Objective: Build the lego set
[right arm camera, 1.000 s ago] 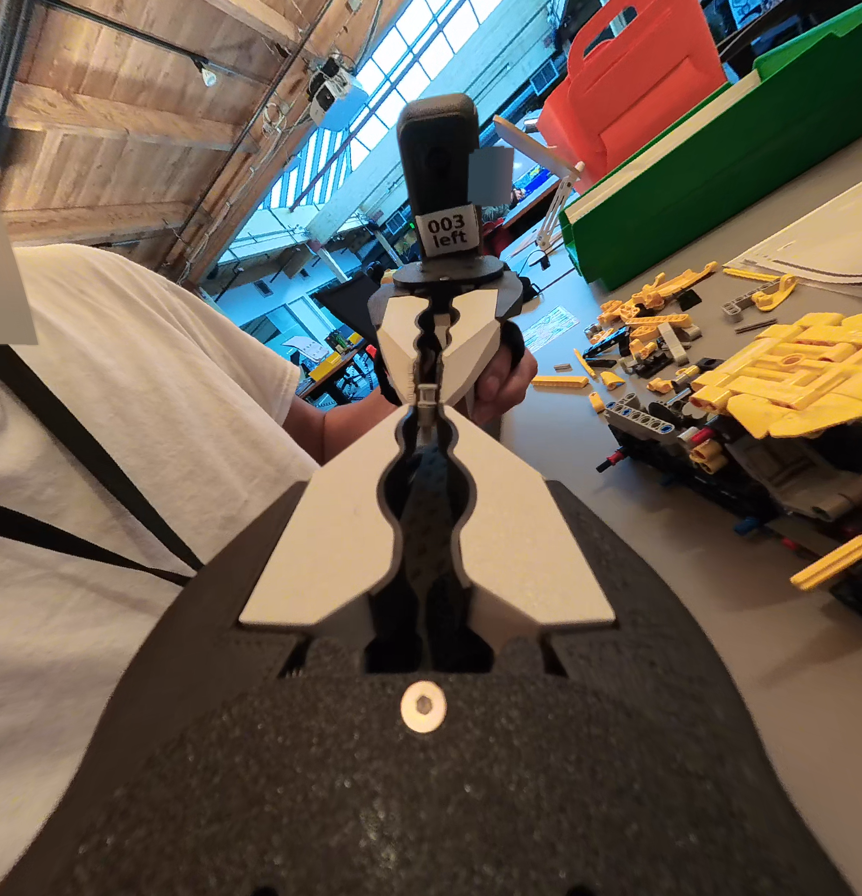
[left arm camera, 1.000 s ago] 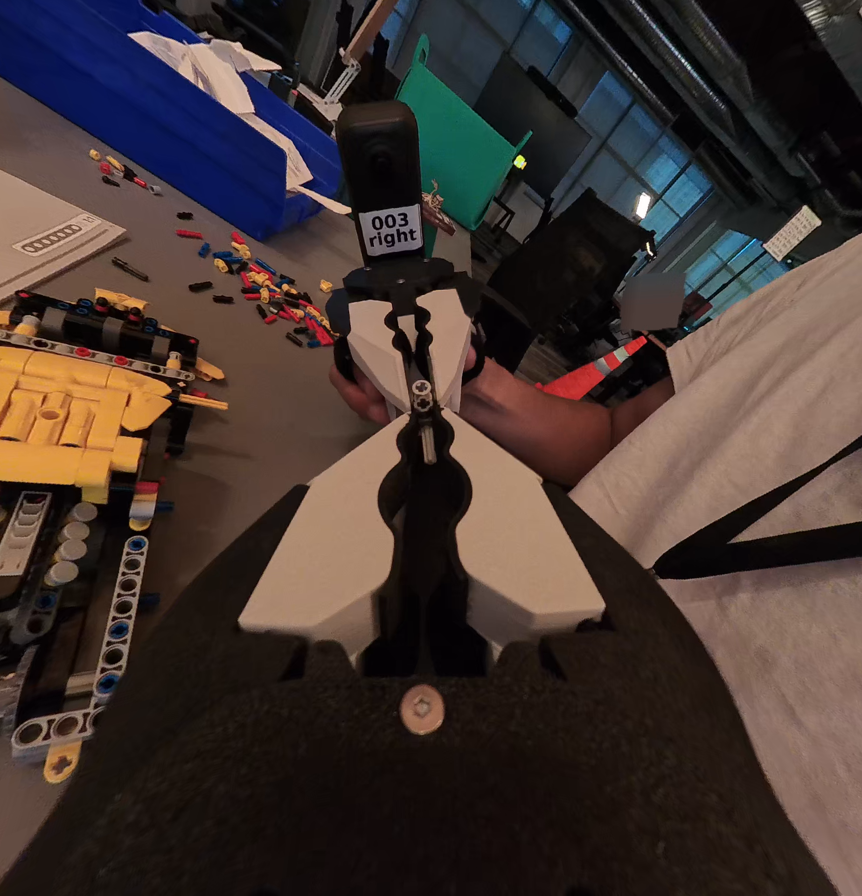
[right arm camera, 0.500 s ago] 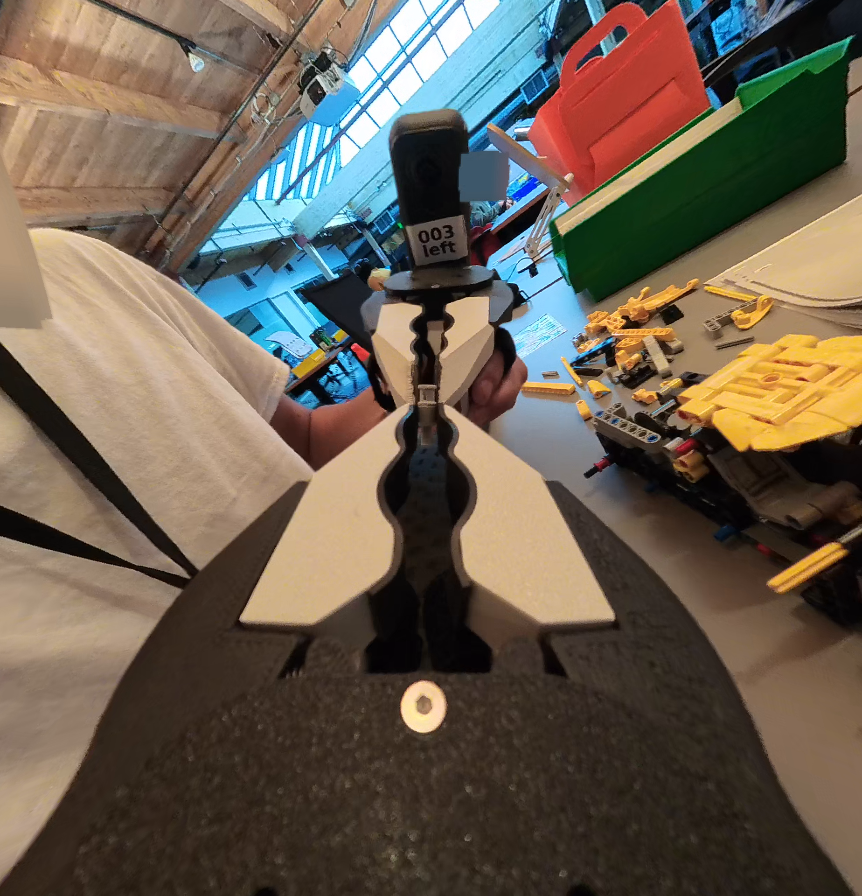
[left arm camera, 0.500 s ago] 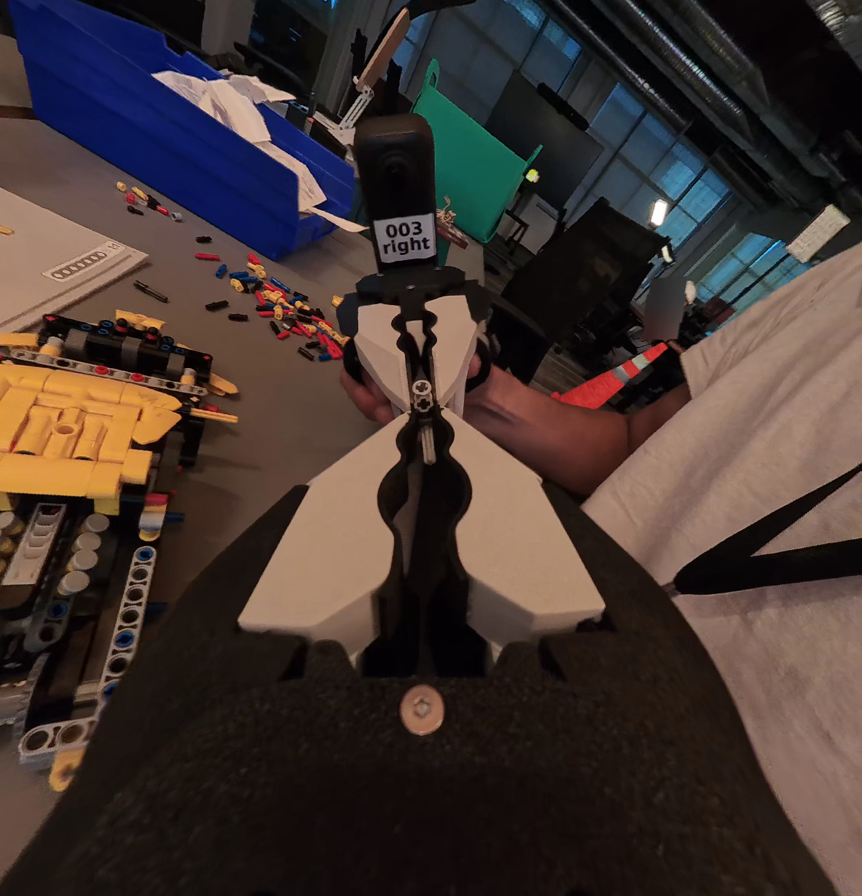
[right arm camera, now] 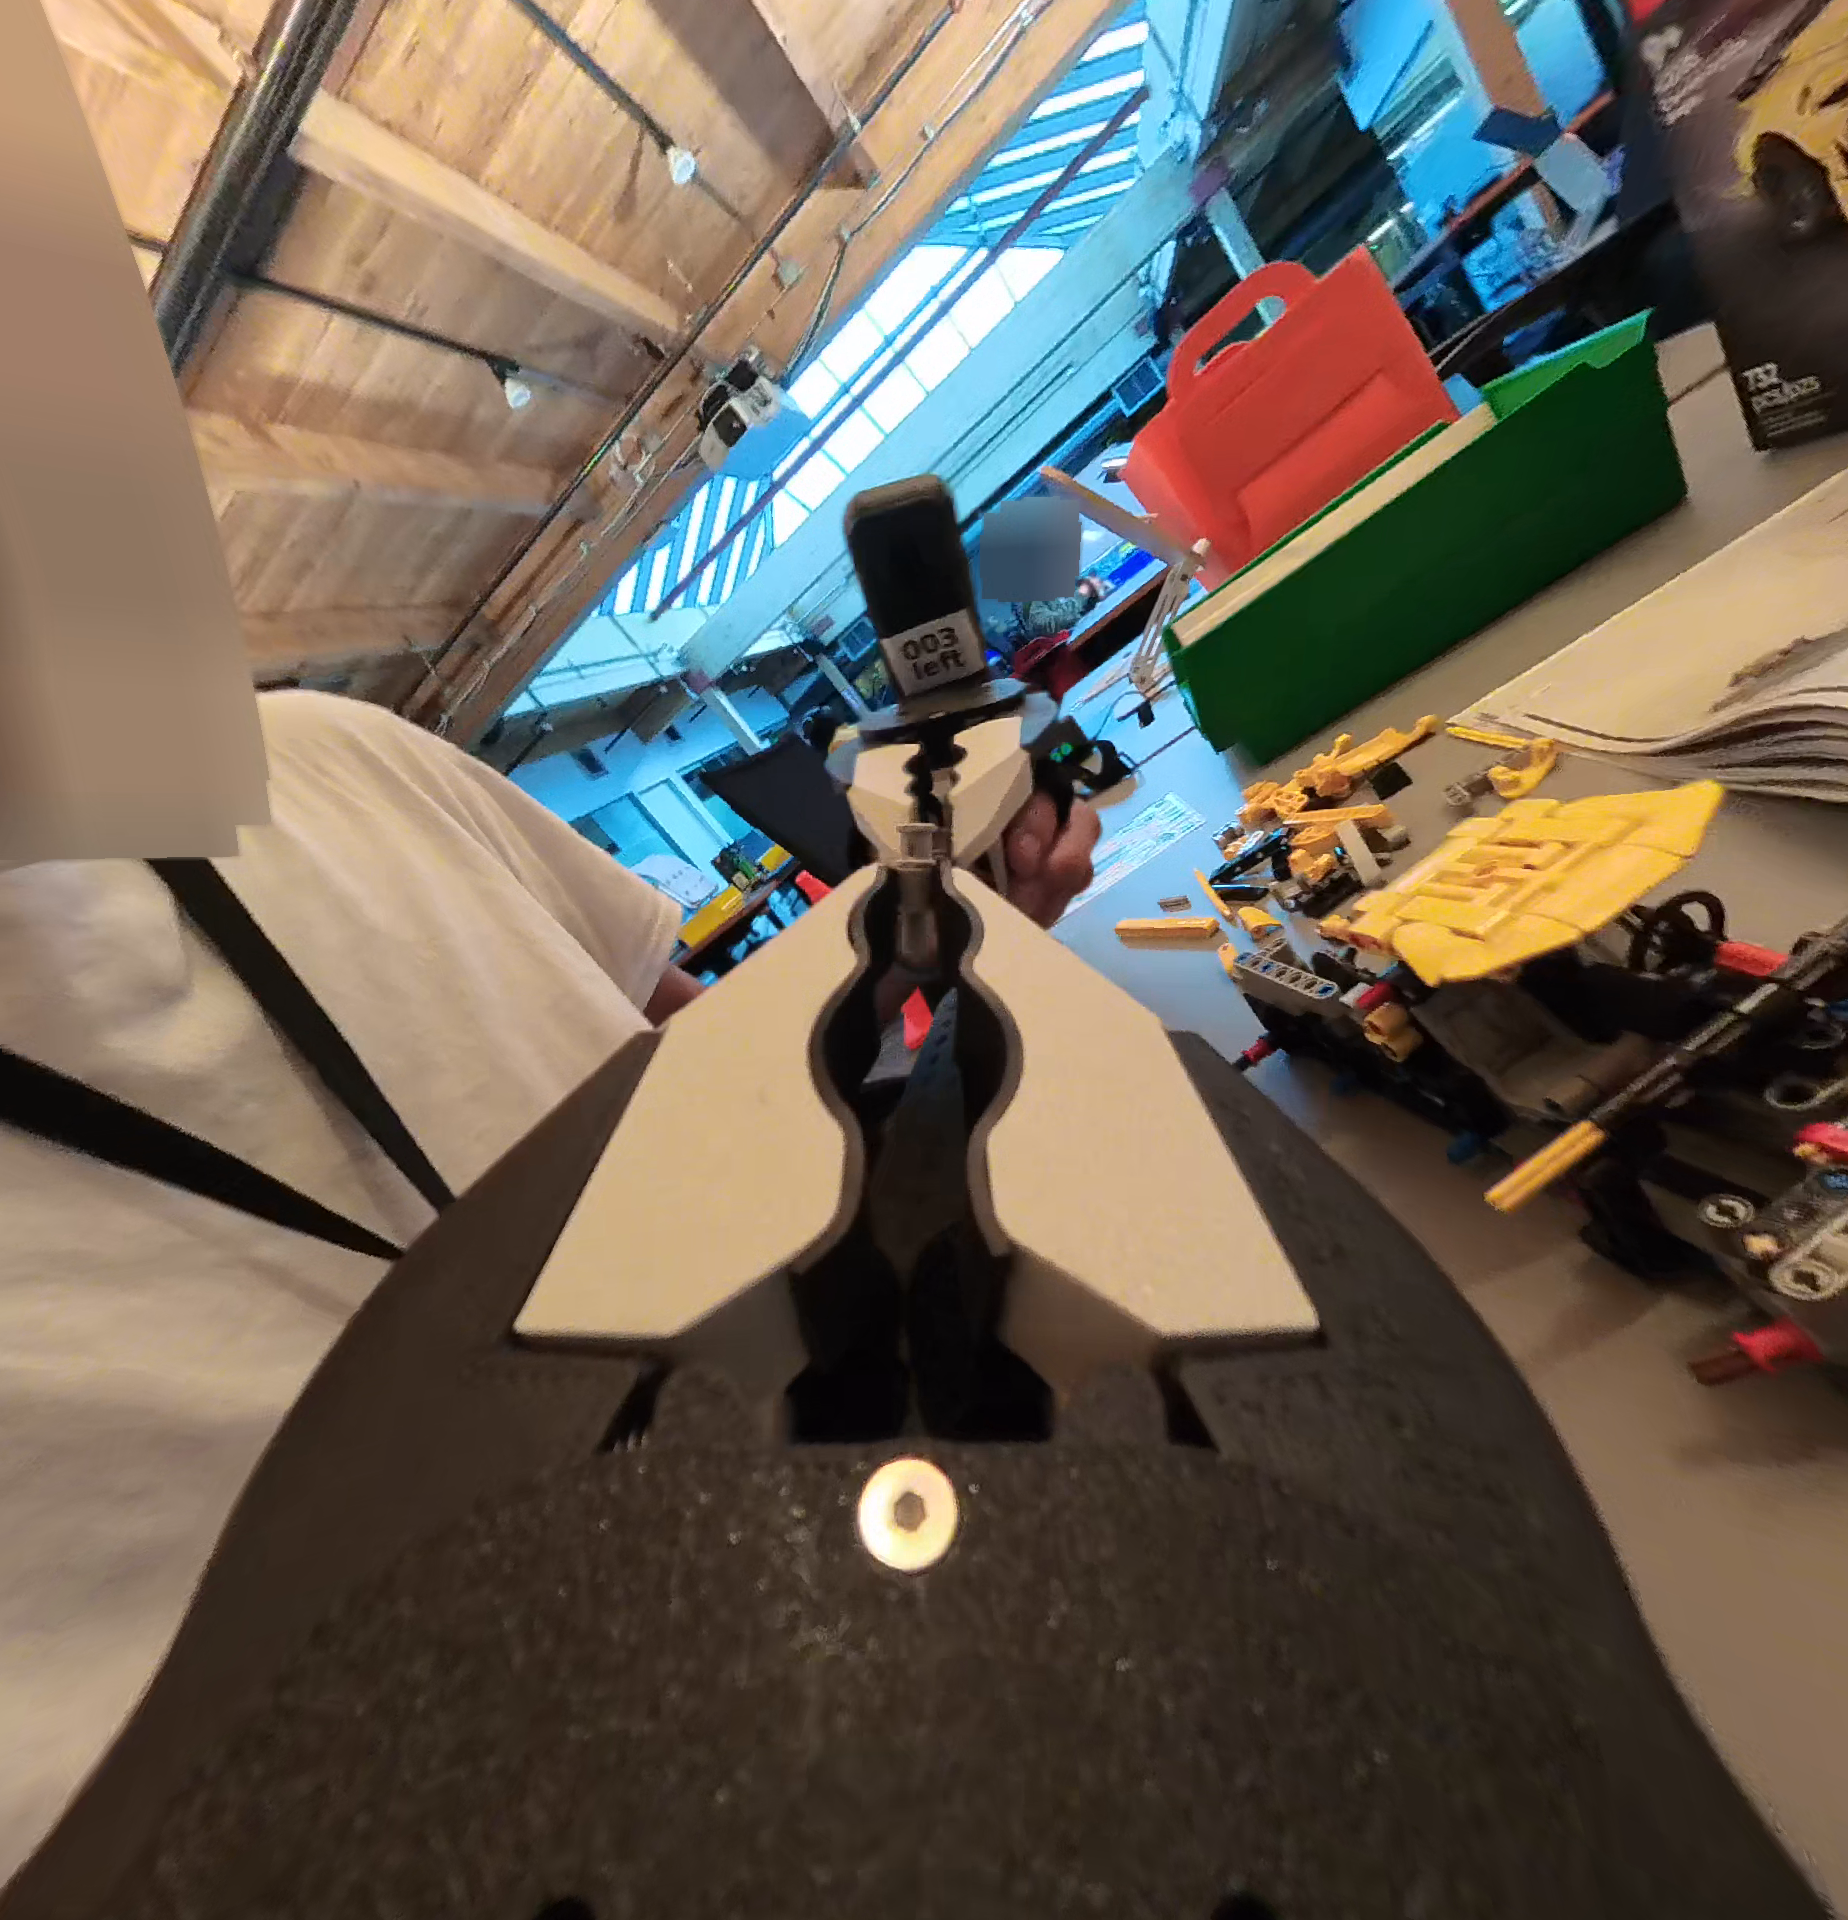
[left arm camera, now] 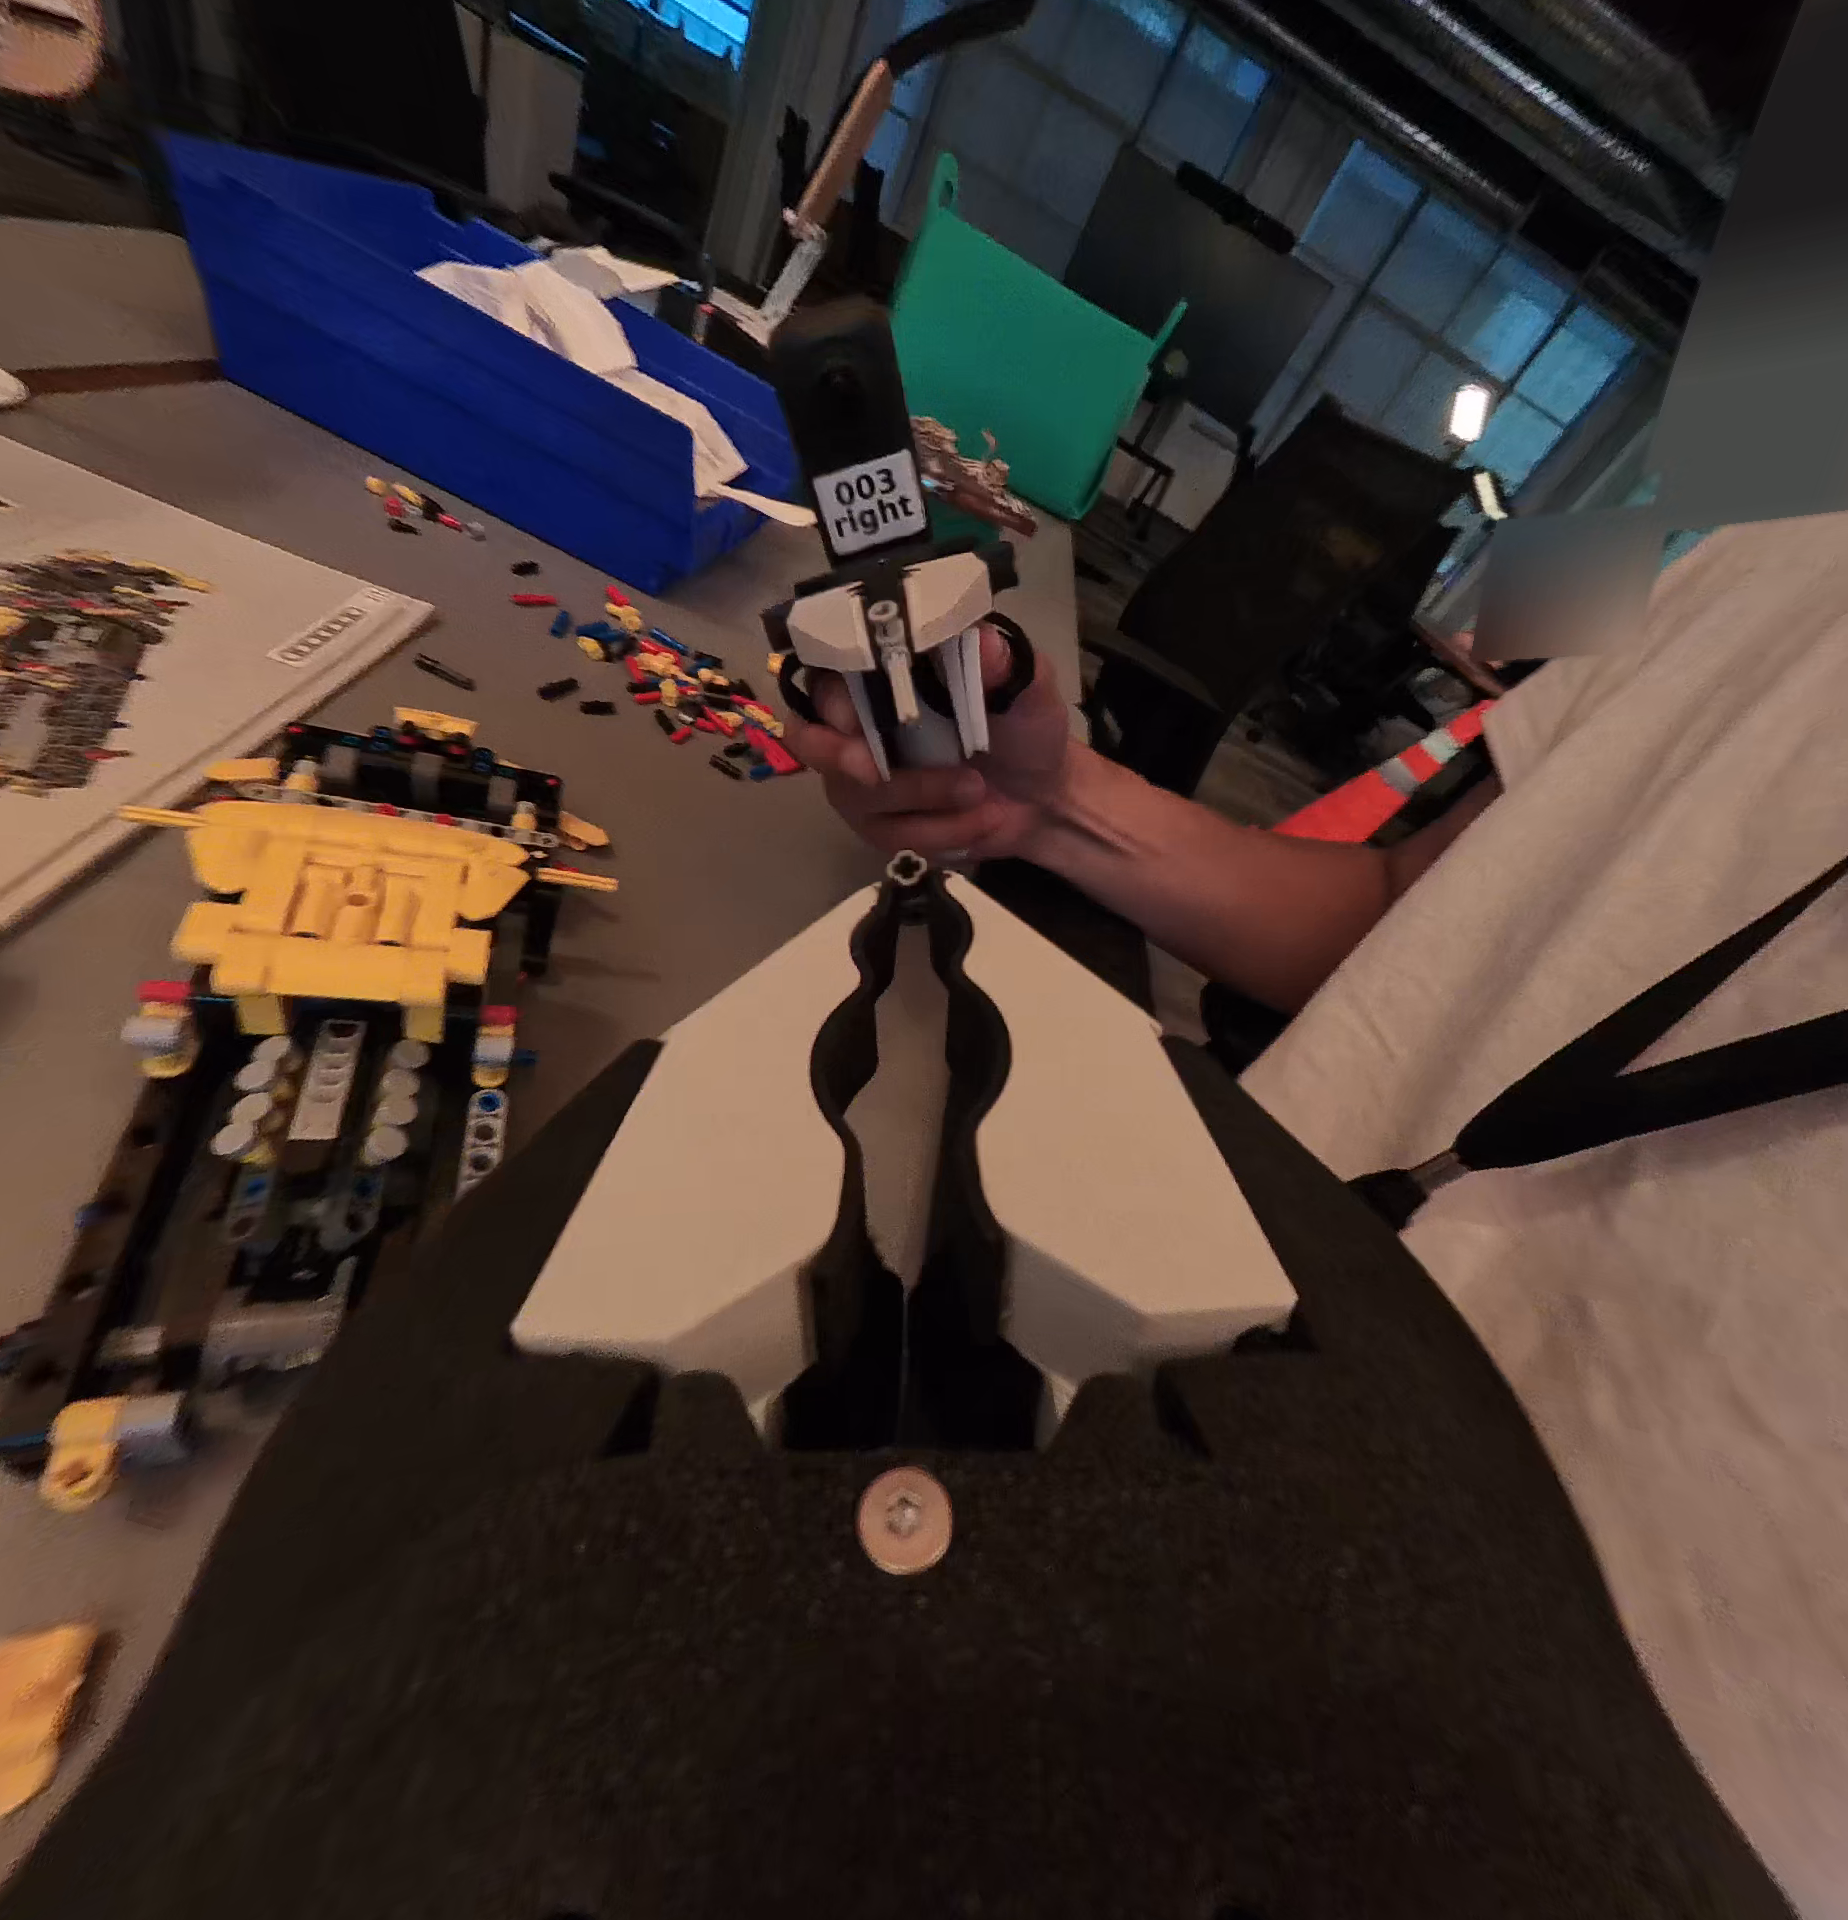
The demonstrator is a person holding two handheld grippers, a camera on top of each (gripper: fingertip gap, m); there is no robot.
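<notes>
Grey worktop (left arm camera: 691,862) carried the build under dim workshop light, with glazing and timber roof beyond. Above it, in the air before the person's chest, the left tongs (left arm camera: 904,896) were closed on a small grey bush (left arm camera: 904,864) pinched at the very tips, its cross-shaped hole facing forward. Opposite, the right tongs (right arm camera: 915,883) were clamped shut on a thin grey axle (right arm camera: 912,914), which pointed toward the bush. In the left wrist view the two parts stood apart, with the right hand (left arm camera: 930,800) wrapped round its handle between them.

Below and to the side, the half-built yellow and black car (left arm camera: 328,935) lay flat on the worktop, untouched by either tool. Loose small pieces (left arm camera: 681,691) were scattered beyond it, near a blue bin (left arm camera: 463,384), and an open instruction booklet (left arm camera: 172,665) lay beside the model.

Judging from this, the step was sliding the bush onto the axle. Since the cross hole admits the axle only when the two are lined up, a slight twist of either wrist could jam them. Pushing then might pivot the bush out of its shallow grip, or slide the smooth axle back through the tongs. A dropped part could vanish among the scattered pieces.
</notes>
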